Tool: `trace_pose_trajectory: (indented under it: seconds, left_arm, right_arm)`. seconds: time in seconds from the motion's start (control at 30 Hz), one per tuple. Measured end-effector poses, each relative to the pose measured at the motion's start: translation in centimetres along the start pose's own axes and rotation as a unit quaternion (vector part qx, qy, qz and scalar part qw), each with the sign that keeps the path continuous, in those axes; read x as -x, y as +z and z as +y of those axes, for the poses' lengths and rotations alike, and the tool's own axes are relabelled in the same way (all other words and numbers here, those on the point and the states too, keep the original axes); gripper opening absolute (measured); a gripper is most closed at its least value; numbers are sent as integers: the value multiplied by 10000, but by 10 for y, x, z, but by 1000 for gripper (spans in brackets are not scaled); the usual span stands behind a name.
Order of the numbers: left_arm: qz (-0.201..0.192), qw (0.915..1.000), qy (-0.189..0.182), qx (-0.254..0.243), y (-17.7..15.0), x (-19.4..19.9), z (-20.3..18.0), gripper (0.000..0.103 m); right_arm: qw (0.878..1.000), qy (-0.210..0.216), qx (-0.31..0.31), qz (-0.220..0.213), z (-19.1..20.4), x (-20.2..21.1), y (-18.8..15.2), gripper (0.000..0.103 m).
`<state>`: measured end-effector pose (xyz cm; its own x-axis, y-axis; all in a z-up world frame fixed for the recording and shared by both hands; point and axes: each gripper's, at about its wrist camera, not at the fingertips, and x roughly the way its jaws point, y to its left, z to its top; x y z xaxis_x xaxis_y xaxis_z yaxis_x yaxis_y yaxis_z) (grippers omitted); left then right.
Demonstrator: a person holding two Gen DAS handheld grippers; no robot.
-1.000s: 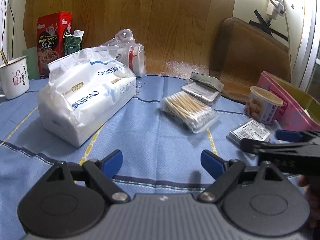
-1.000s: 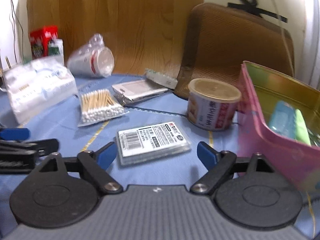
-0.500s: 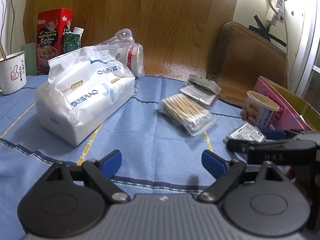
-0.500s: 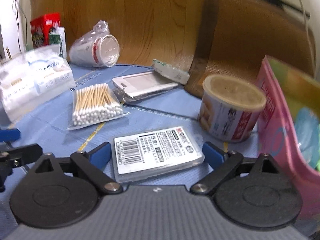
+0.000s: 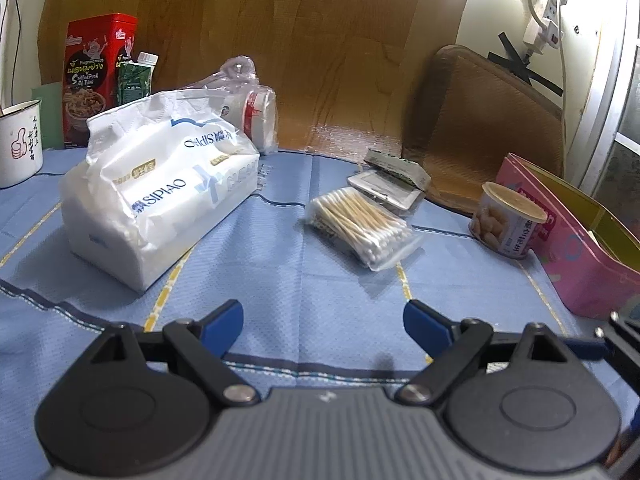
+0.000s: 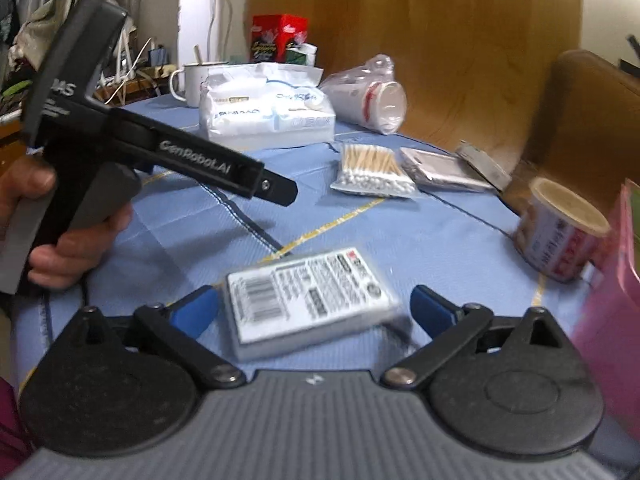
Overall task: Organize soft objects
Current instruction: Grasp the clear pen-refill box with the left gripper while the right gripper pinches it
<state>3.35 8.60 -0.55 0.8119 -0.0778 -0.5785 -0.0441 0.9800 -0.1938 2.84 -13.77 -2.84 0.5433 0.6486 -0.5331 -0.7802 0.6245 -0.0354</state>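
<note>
A white tissue pack [image 5: 156,196] lies on the blue cloth at the left; it also shows in the right wrist view [image 6: 268,114]. A clear bag of cotton swabs [image 5: 360,226] lies mid-table, also in the right wrist view [image 6: 372,170]. My left gripper [image 5: 323,322] is open and empty above bare cloth, well short of both. My right gripper [image 6: 314,310] is open, its fingers either side of a flat clear case with a barcode label [image 6: 310,300], not closed on it.
A pink box [image 5: 576,236] stands at the right with a small can [image 5: 510,226] beside it. A bagged stack of cups [image 5: 252,114], a red tin [image 5: 100,80], a mug [image 5: 18,142] and flat packets [image 5: 386,188] sit at the back. A brown chair back [image 5: 480,132] stands behind.
My right gripper has swung left and moved over the barcode case, so the case now sits between its fingers. My left gripper has drawn slightly nearer the table middle.
</note>
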Motion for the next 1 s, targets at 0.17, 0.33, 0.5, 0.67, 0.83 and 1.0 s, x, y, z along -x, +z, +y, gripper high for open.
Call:
trace_pose_trajectory:
  seconds: [0.17,0.33,0.5,0.67,0.83,1.0]
  left_arm:
    - [48,9998,-193,-99,0,1,-2,90]
    - [108,9984,-497,-228,-2,4,-4,89]
    - [153,9958,-809,-413,-5,8,-12,80]
    - [236,9912,-1151,-611,-8,12,-23,61]
    - [368,9852,-1555,-621,-12,14,-34,60]
    - [641,9789,-1869,-511,-15,11,-42,60]
  right_arm:
    - [9987,-77,-503,39,4,8,-9,103]
    - [9975,-196,-682,7,11,13,-14,99]
    - [9970,-457,-622,-80,14,14,-16,84]
    - [9968,-464,-629,-175,17,15,-18,73]
    - [9966,-458,-639,-225,19,15,-18,69]
    - [9959,-483,-707,-278,20,15,-18,61]
